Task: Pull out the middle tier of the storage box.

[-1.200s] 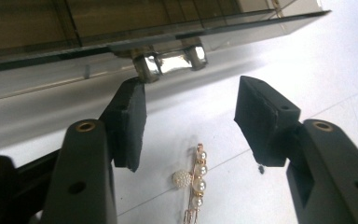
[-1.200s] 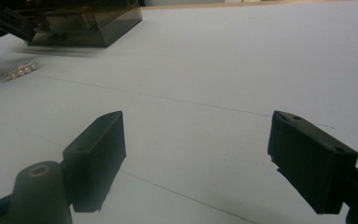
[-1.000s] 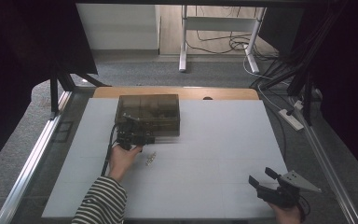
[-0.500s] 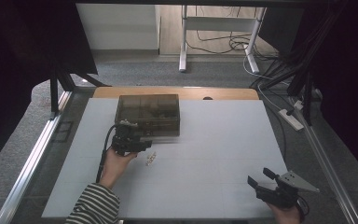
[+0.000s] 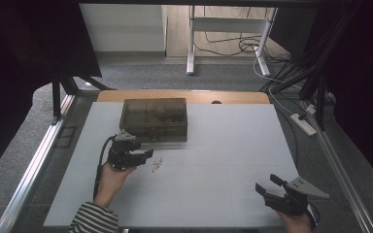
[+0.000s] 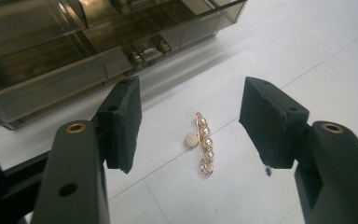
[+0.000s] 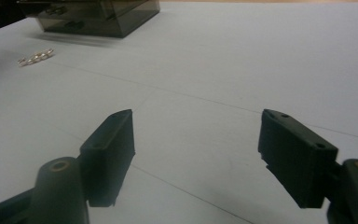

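**Left gripper open over pearl brooch, right gripper idle at lower right**

High view: left gripper sits left of centre, just below the smoky translucent compartment box, jaws pointing right toward the pearl brooch, which lies on the white table just right of the jaw tips. Not touching it.

Left gripper view: jaws spread wide, nothing between the pads; brooch lies flat on the table in the gap, mid-frame, a gold pin with a row of pearls and one small sparkly ball beside it. Box fills upper left, latch facing the gripper.

Right gripper at lower right of the high view, well apart from brooch and box. Its jaws have just been closing a bit but stand apart, empty. Right gripper view: bare table between the jaws, brooch far upper left, box at the top edge.
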`<state>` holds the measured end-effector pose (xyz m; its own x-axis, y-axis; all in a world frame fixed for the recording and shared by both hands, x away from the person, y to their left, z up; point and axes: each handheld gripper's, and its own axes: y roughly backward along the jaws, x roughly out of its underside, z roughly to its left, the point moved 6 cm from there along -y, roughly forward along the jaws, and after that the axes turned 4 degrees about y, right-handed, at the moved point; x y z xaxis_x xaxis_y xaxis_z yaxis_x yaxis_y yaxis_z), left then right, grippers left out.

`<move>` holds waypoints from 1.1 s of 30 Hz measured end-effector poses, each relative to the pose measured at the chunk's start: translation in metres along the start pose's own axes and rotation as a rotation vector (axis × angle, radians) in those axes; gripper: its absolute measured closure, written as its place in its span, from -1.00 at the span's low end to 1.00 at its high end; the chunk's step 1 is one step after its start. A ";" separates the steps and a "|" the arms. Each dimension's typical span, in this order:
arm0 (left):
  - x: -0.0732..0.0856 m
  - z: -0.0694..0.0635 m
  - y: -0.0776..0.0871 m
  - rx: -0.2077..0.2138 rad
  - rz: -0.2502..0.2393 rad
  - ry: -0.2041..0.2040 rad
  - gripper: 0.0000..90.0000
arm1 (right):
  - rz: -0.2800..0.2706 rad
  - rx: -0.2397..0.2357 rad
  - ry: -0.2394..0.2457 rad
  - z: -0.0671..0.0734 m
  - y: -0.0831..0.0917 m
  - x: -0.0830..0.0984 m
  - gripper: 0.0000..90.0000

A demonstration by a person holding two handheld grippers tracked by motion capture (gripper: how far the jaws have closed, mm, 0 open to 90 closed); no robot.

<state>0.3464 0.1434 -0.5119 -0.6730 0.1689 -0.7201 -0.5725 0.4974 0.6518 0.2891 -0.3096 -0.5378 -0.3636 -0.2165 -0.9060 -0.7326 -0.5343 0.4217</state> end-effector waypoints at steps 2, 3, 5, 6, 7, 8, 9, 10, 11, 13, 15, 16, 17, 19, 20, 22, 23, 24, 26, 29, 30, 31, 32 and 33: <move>0.002 0.000 0.004 0.000 -0.027 -0.017 -0.12 | 0.004 -0.008 0.008 0.002 -0.002 -0.001 -0.33; 0.003 0.000 0.006 -0.002 -0.039 -0.024 -0.12 | 0.009 -0.020 0.006 0.004 -0.003 -0.002 -0.32; 0.004 0.002 0.009 -0.011 -0.049 -0.036 -0.12 | 0.016 -0.036 -0.004 0.007 -0.004 -0.005 -0.30; 0.005 0.003 0.011 -0.015 -0.059 -0.040 -0.12 | 0.017 -0.040 -0.003 0.008 -0.005 -0.006 -0.30; 0.006 0.004 0.013 -0.017 -0.068 -0.042 -0.12 | 0.017 -0.043 -0.003 0.008 -0.005 -0.009 -0.30; 0.006 0.005 0.014 -0.019 -0.075 -0.042 -0.12 | 0.017 -0.048 -0.001 0.009 -0.006 -0.011 -0.30; 0.007 0.006 0.016 -0.020 -0.084 -0.043 -0.12 | 0.017 -0.055 -0.002 0.011 -0.007 -0.013 -0.30; 0.007 0.007 0.018 -0.024 -0.089 -0.042 -0.12 | 0.013 -0.064 -0.011 0.012 -0.009 -0.016 -0.30; 0.008 0.009 0.020 -0.030 -0.085 -0.035 -0.12 | 0.011 -0.080 -0.028 0.014 -0.010 -0.019 -0.30; 0.009 0.013 0.024 -0.031 -0.092 -0.022 -0.10 | 0.025 -0.098 -0.040 0.017 -0.014 -0.023 -0.26; 0.010 0.017 0.028 -0.032 -0.092 -0.032 -0.05 | 0.055 -0.107 -0.015 0.022 -0.020 -0.028 -0.20; 0.010 0.019 0.029 -0.041 -0.094 -0.032 -0.05 | 0.062 -0.117 -0.001 0.025 -0.023 -0.031 -0.17; 0.011 0.023 0.031 -0.044 -0.094 -0.035 -0.05 | 0.063 -0.122 0.007 0.028 -0.026 -0.033 -0.15; 0.013 0.029 0.034 -0.052 -0.093 -0.026 -0.06 | 0.067 -0.145 0.025 0.035 -0.034 -0.037 -0.13; 0.014 0.032 0.035 -0.056 -0.095 -0.022 -0.06 | 0.072 -0.153 0.039 0.039 -0.040 -0.040 -0.12; 0.015 0.037 0.036 -0.065 -0.096 -0.013 -0.05 | 0.081 -0.162 0.065 0.046 -0.049 -0.044 -0.11; 0.016 0.039 0.037 -0.068 -0.097 -0.009 -0.05 | 0.083 -0.168 0.076 0.049 -0.053 -0.046 -0.10; 0.016 0.041 0.037 -0.070 -0.099 -0.006 -0.05 | 0.083 -0.174 0.085 0.052 -0.057 -0.048 -0.10; 0.017 0.044 0.038 -0.074 -0.101 0.002 -0.03 | 0.080 -0.186 0.103 0.058 -0.064 -0.053 -0.09; 0.018 0.048 0.037 -0.080 -0.101 0.010 0.01 | 0.069 -0.193 0.126 0.066 -0.075 -0.061 -0.05; 0.018 0.049 0.037 -0.082 -0.099 0.011 0.03 | 0.071 -0.195 0.131 0.068 -0.078 -0.064 -0.05; 0.019 0.051 0.036 -0.084 -0.095 0.012 0.04 | 0.074 -0.198 0.137 0.070 -0.081 -0.065 -0.04; 0.019 0.052 0.036 -0.085 -0.093 0.015 0.06 | 0.079 -0.200 0.146 0.073 -0.086 -0.068 -0.02; 0.019 0.053 0.035 -0.089 -0.092 0.015 0.06 | 0.086 -0.206 0.150 0.075 -0.088 -0.069 0.00</move>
<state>0.3380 0.2095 -0.5155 -0.6223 0.1132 -0.7745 -0.6709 0.4327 0.6023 0.3361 -0.1862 -0.5096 -0.3192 -0.3784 -0.8688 -0.5642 -0.6607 0.4951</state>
